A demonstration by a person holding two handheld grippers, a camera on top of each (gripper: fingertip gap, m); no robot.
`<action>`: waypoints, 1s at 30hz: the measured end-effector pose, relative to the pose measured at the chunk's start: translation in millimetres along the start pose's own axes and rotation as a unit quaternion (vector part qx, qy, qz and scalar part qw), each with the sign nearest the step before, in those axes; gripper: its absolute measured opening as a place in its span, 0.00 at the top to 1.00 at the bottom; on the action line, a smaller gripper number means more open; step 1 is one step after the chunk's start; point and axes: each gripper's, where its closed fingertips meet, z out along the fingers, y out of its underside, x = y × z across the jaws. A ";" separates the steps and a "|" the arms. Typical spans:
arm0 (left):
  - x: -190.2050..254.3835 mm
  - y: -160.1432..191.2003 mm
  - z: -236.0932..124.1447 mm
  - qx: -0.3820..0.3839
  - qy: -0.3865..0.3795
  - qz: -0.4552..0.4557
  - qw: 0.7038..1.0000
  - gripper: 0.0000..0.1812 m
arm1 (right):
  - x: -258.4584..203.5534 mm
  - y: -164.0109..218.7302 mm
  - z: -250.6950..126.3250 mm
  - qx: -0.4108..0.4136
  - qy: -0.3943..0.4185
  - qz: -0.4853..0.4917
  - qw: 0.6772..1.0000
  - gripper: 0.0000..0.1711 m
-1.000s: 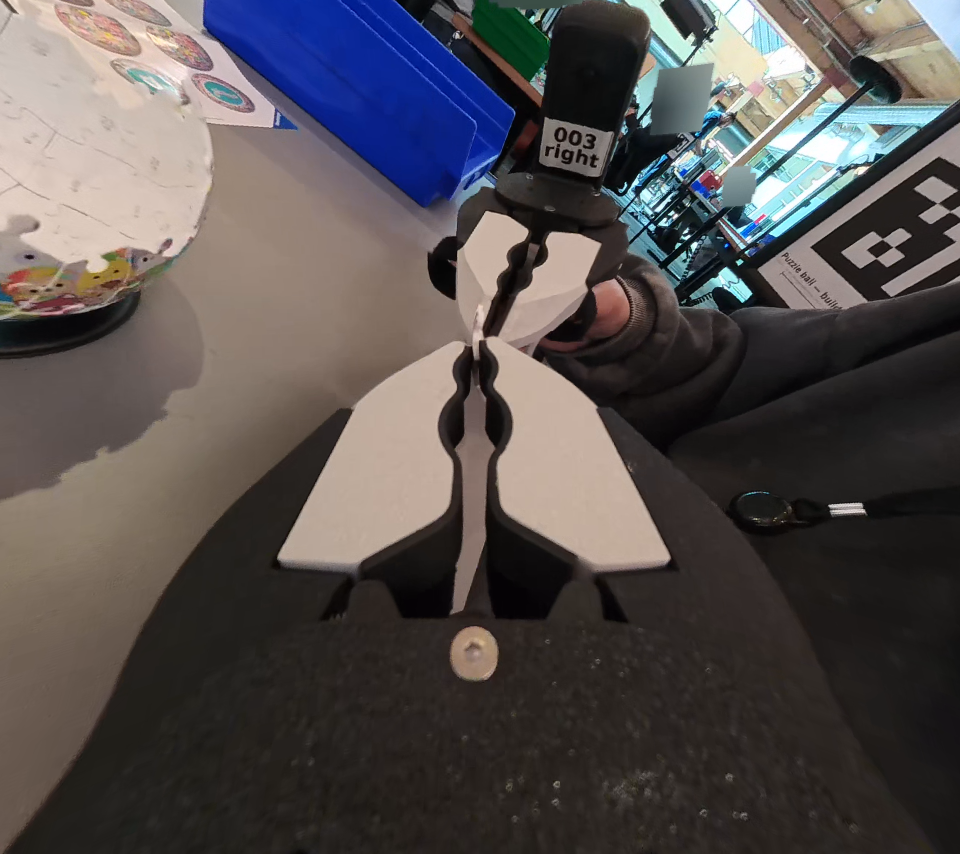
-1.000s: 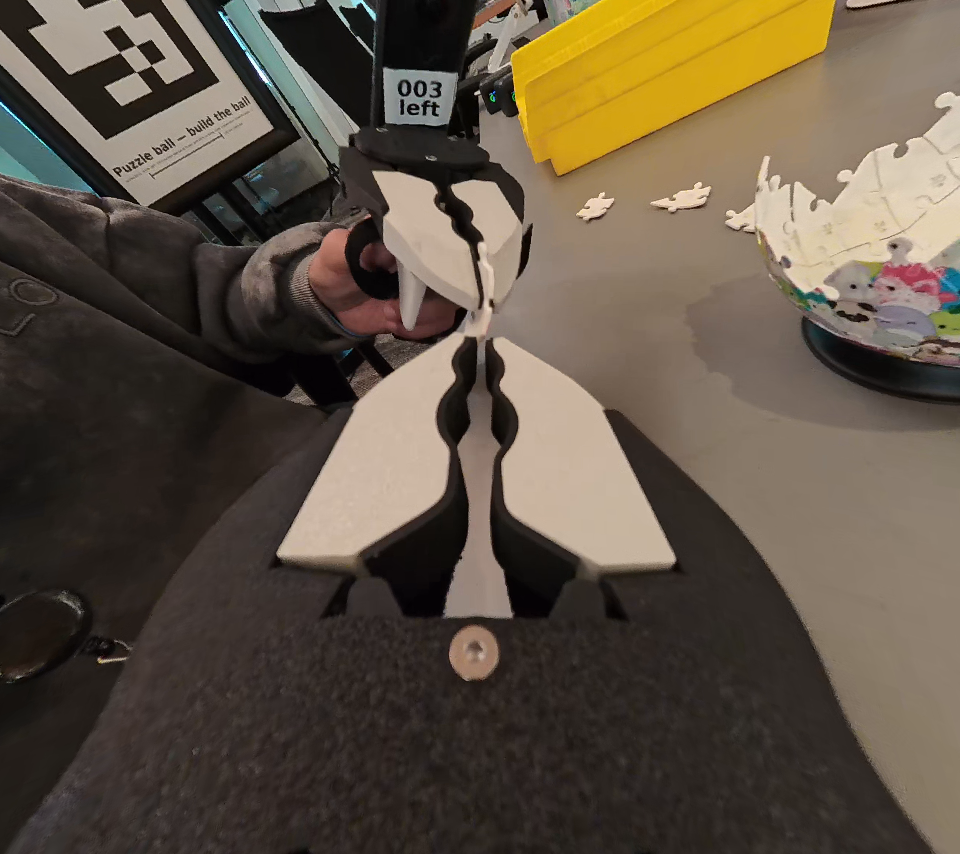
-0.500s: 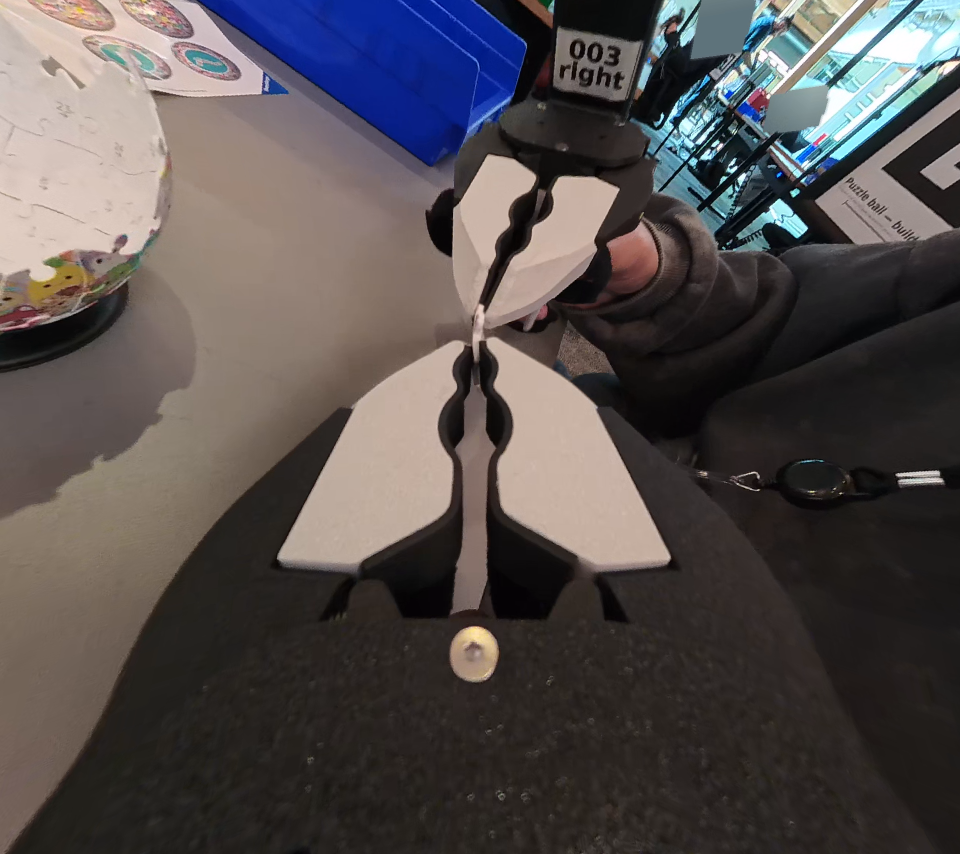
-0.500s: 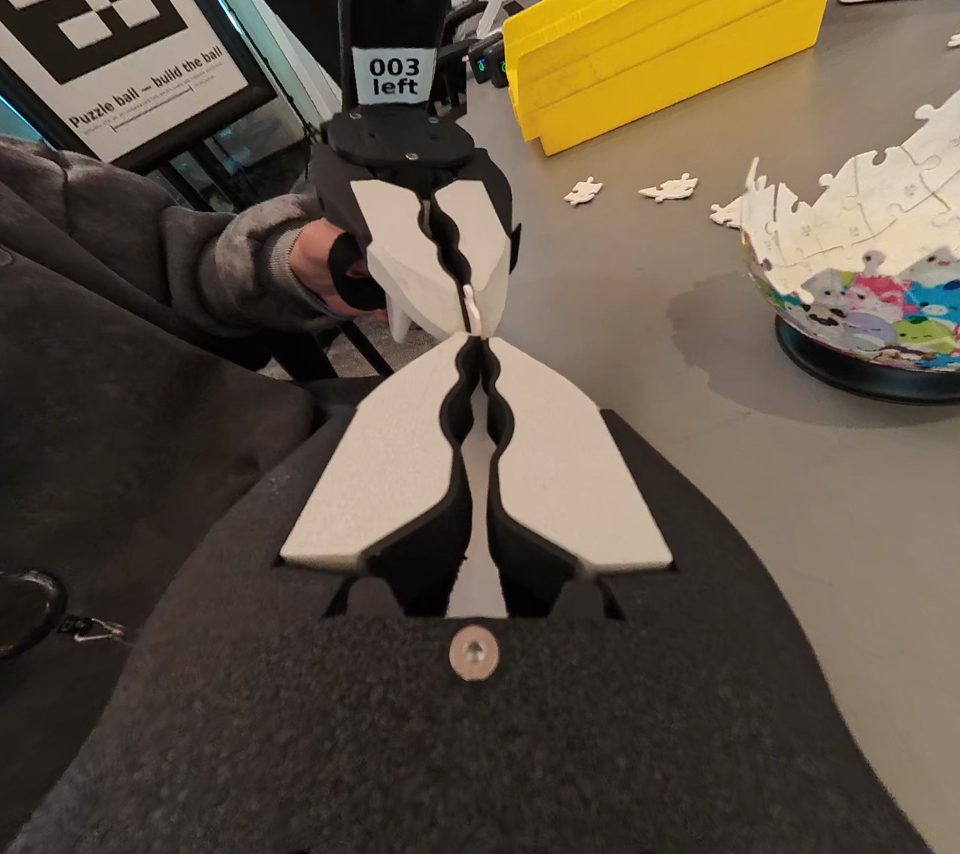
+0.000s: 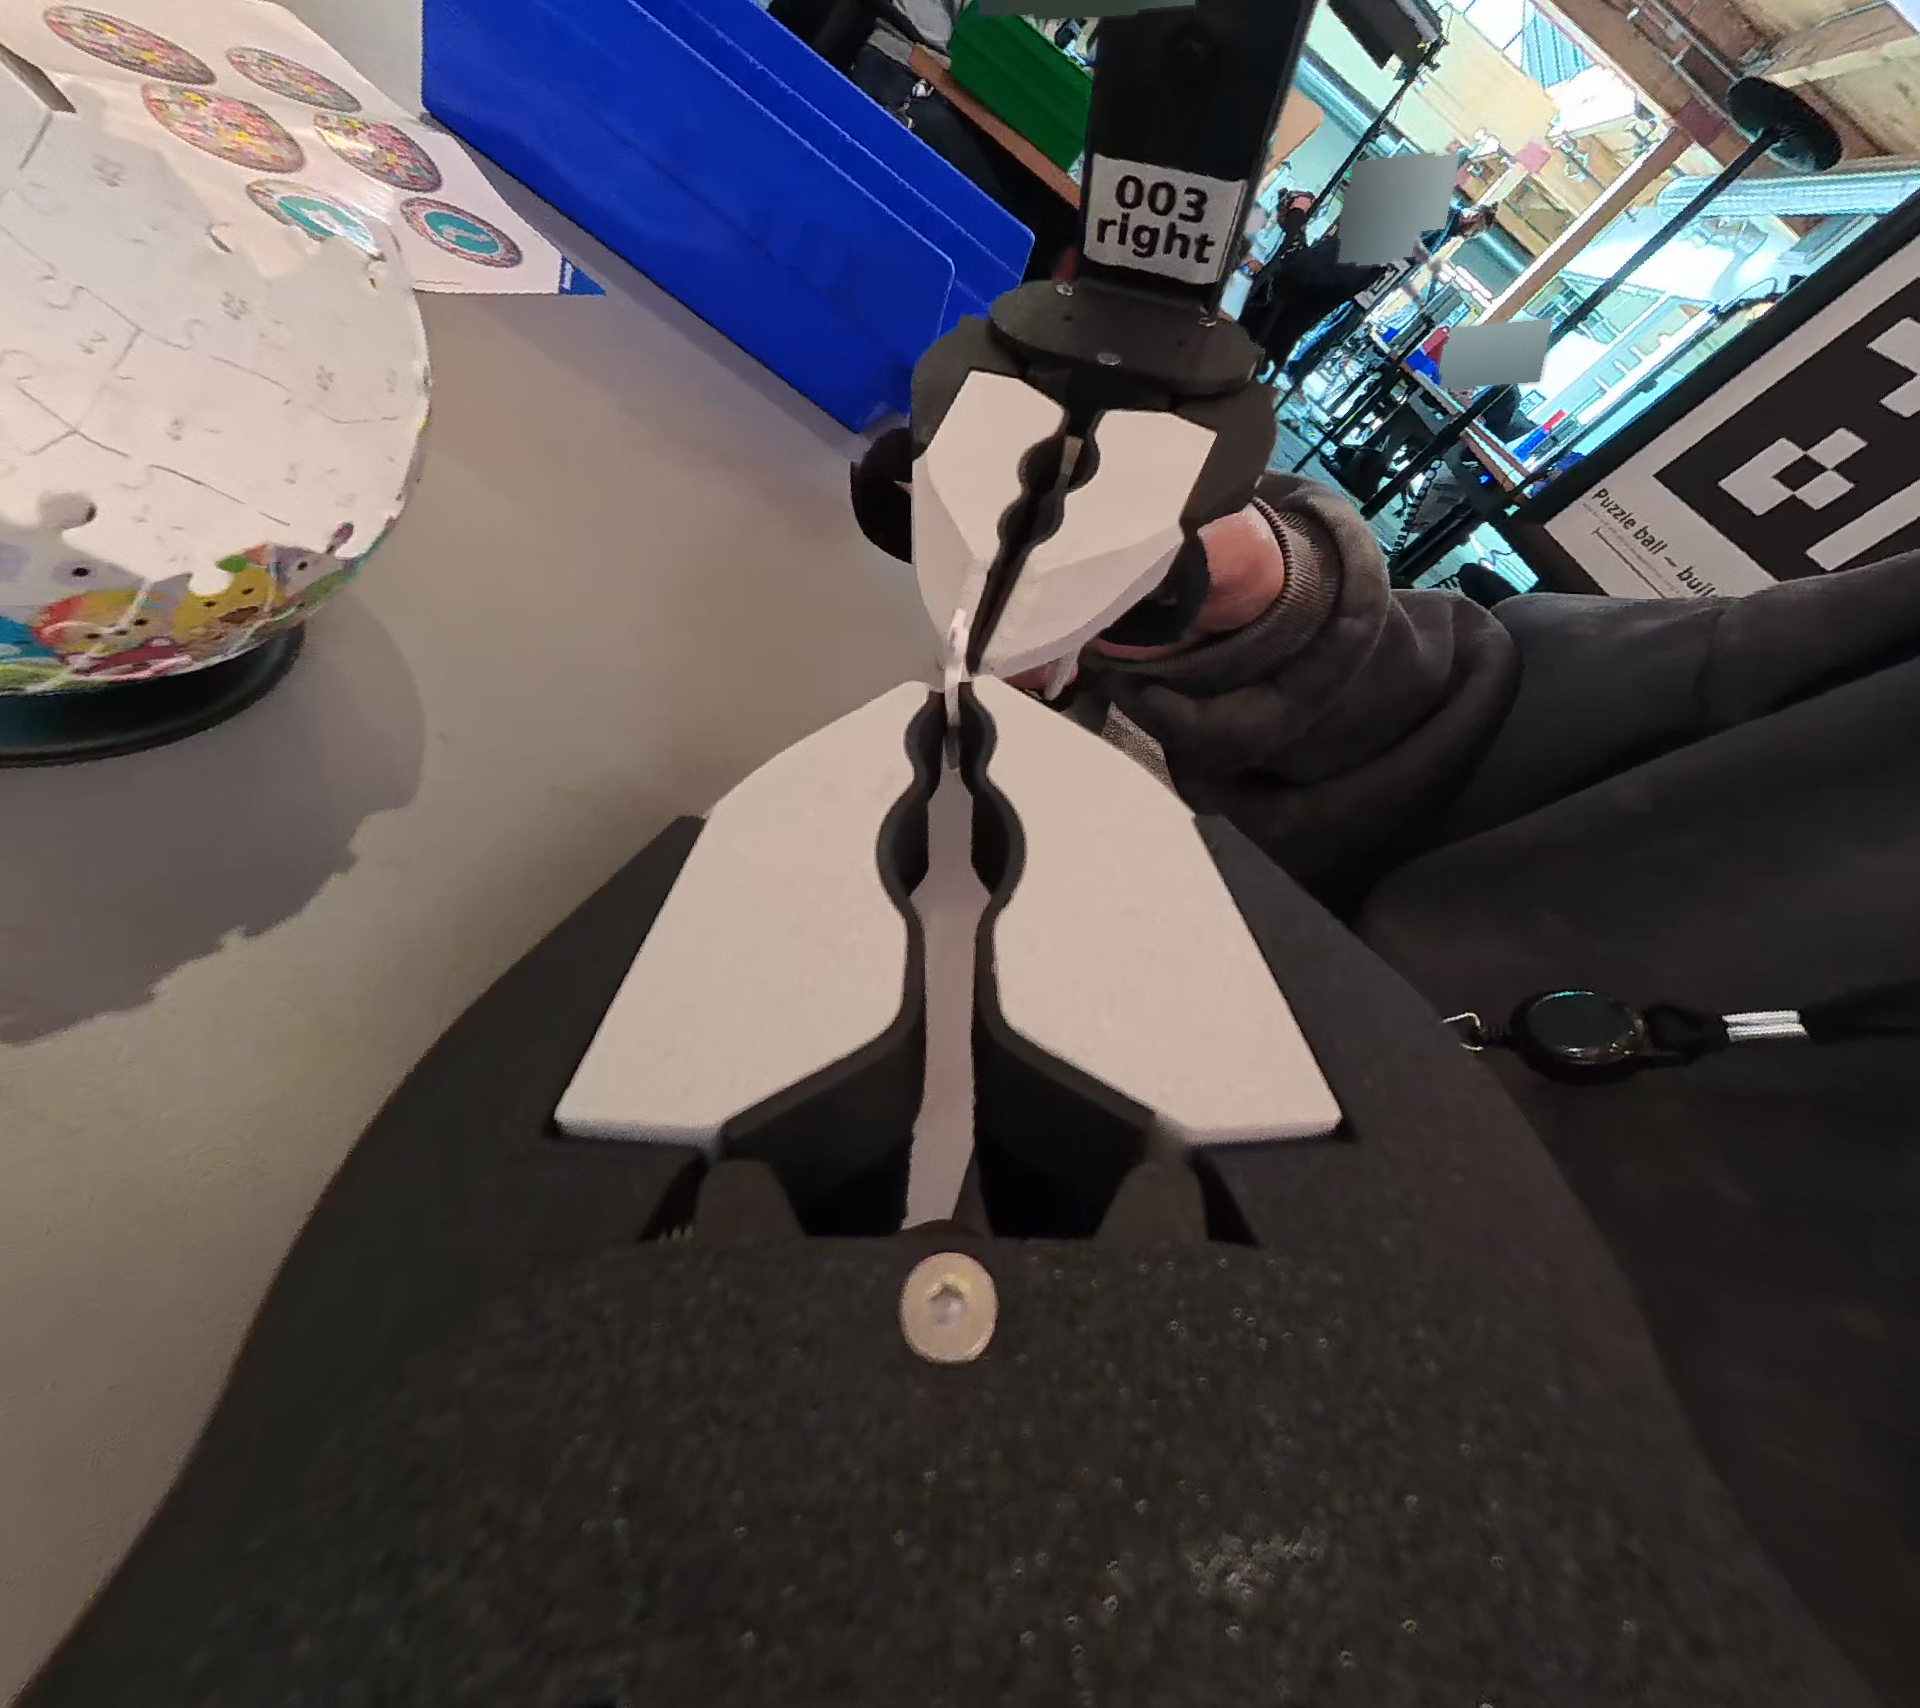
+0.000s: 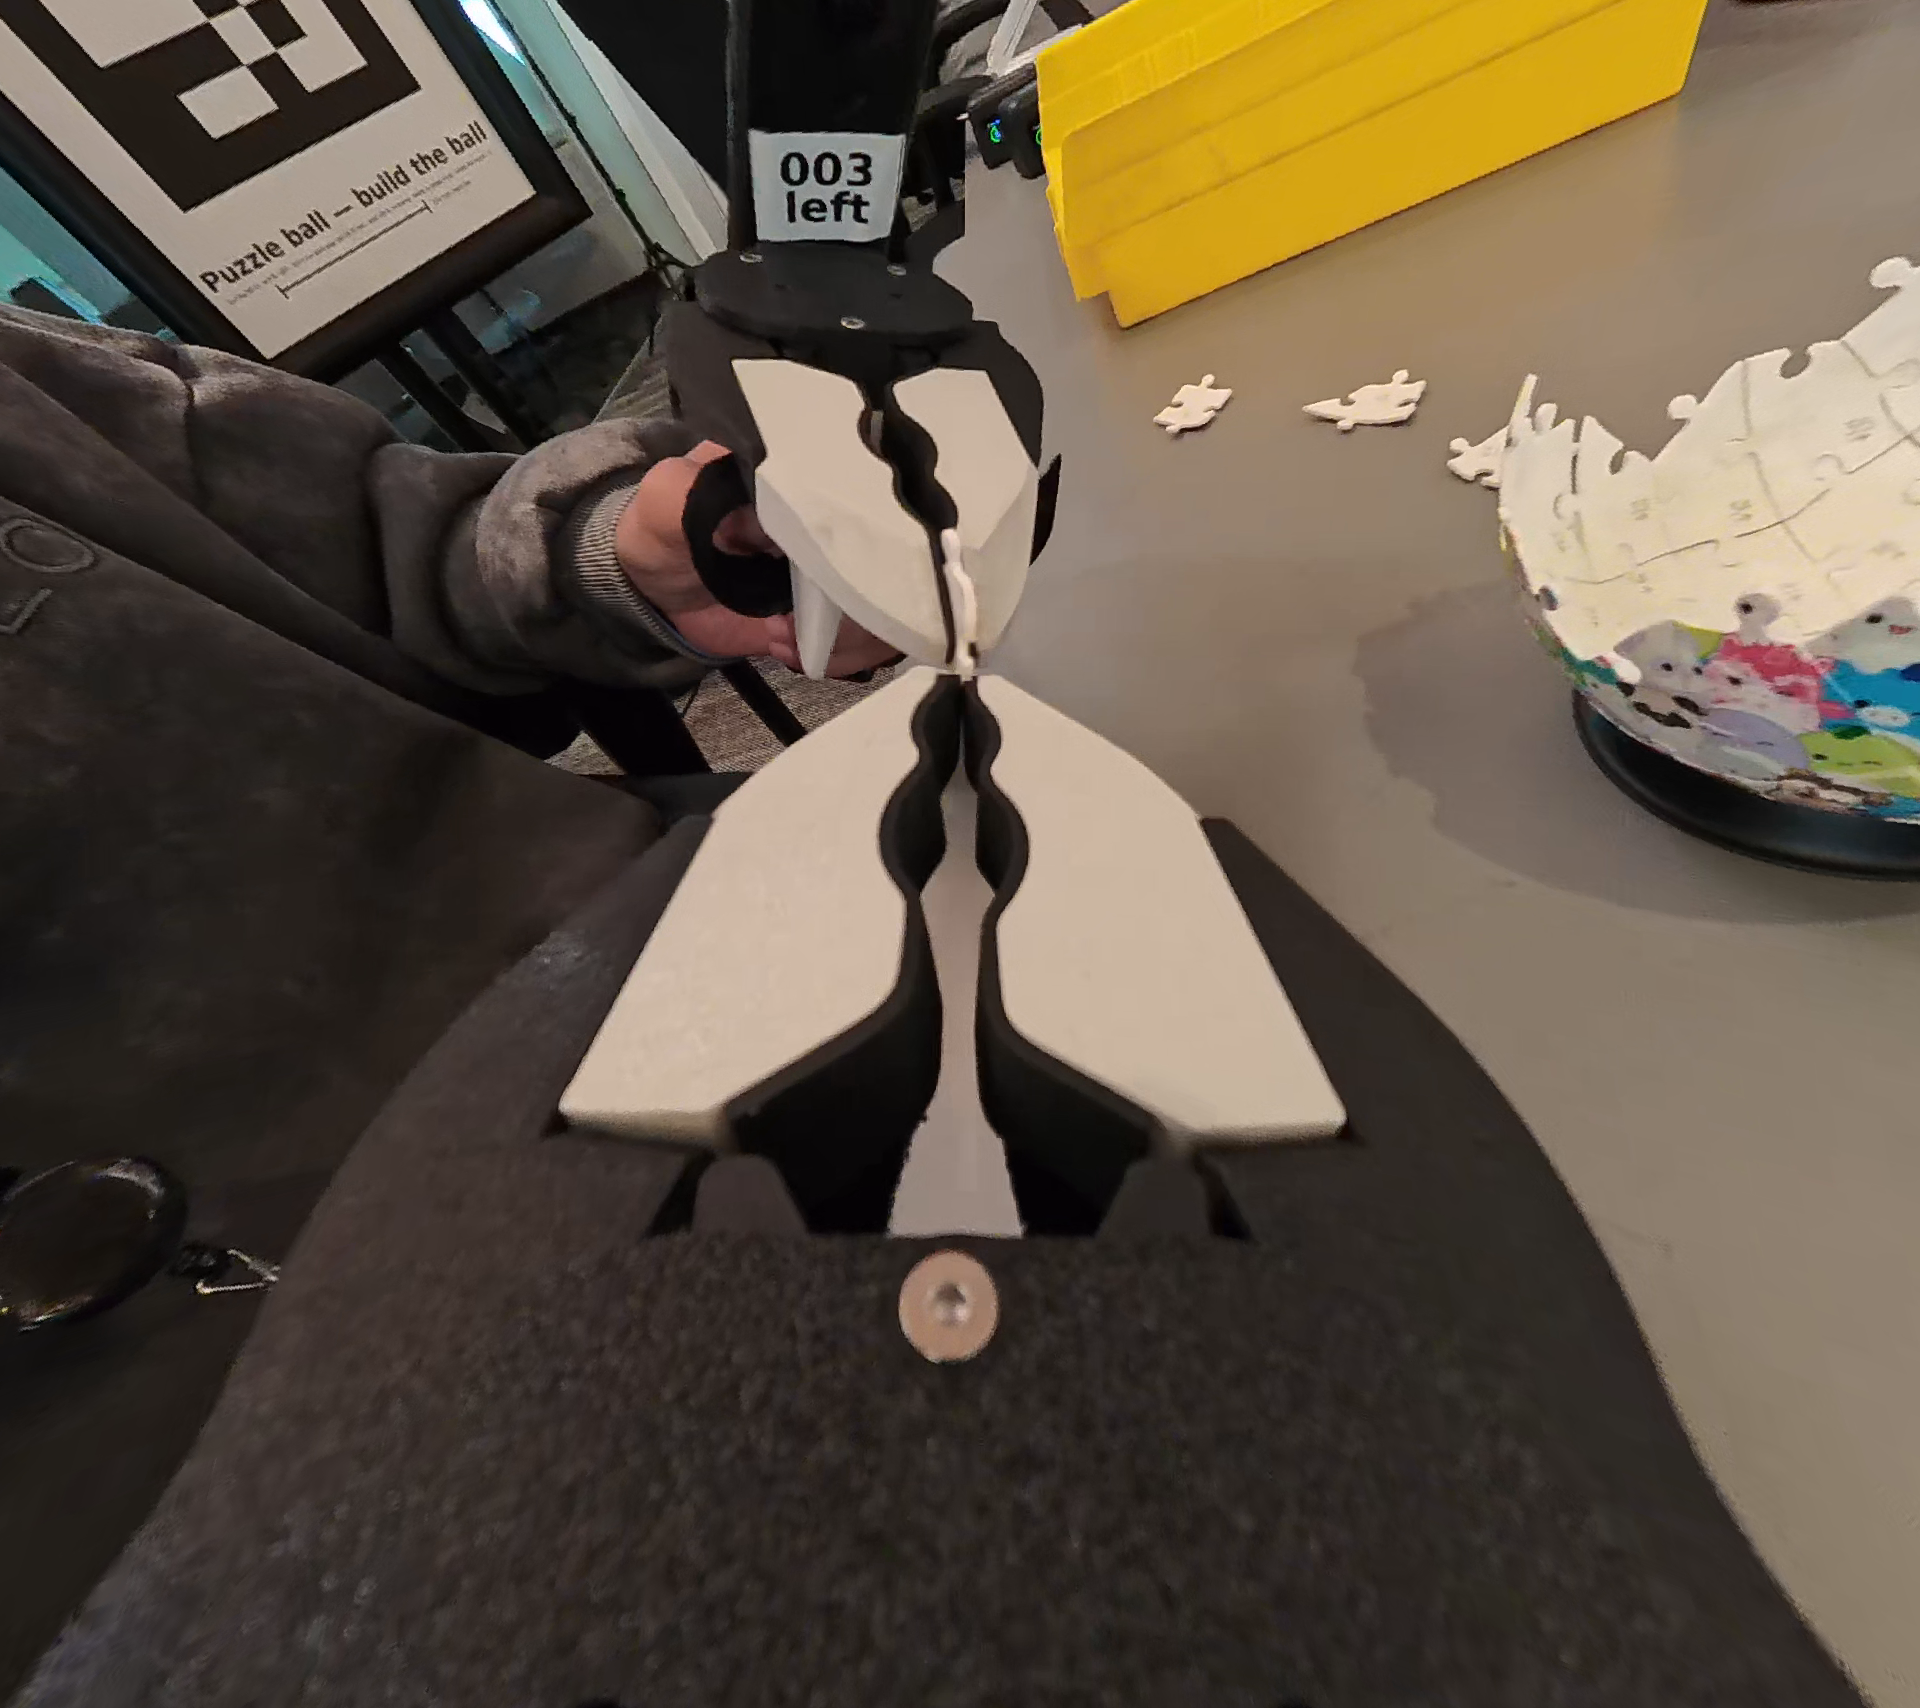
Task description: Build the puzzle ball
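Observation:
The half-built puzzle ball is an open shell, white inside and printed with colourful figures outside. It sits on a black stand to the left, and it shows at right in the right wrist view. My left gripper and right gripper meet tip to tip in the air over the table's near edge. Both are shut. A thin white puzzle piece stands edge-on where the tips meet. I cannot tell whether it is one piece or two.
Three loose white pieces lie on the grey table behind the ball. A yellow bin stands beyond them. A blue bin and a printed sheet lie at far left. A framed sign stands off the table. The grippers are tip to tip, or close to it.
Both grippers have stayed shut and tip to tip on the piece. The pair has shifted and tilted a little, first towards the table and then back.

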 end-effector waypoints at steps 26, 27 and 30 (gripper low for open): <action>0.3 11.8 7.7 -0.038 -0.027 0.044 0.998 0.99 | -0.3 14.8 2.3 -0.044 -0.001 -0.015 0.999 0.99; 0.0 12.2 7.7 -0.040 -0.030 0.045 0.998 0.98 | 0.3 14.2 1.5 -0.050 0.001 -0.024 0.998 0.99; -1.8 10.9 5.9 -0.039 -0.037 0.052 0.997 0.99 | 2.6 6.5 -2.4 -0.068 0.011 -0.054 0.996 0.99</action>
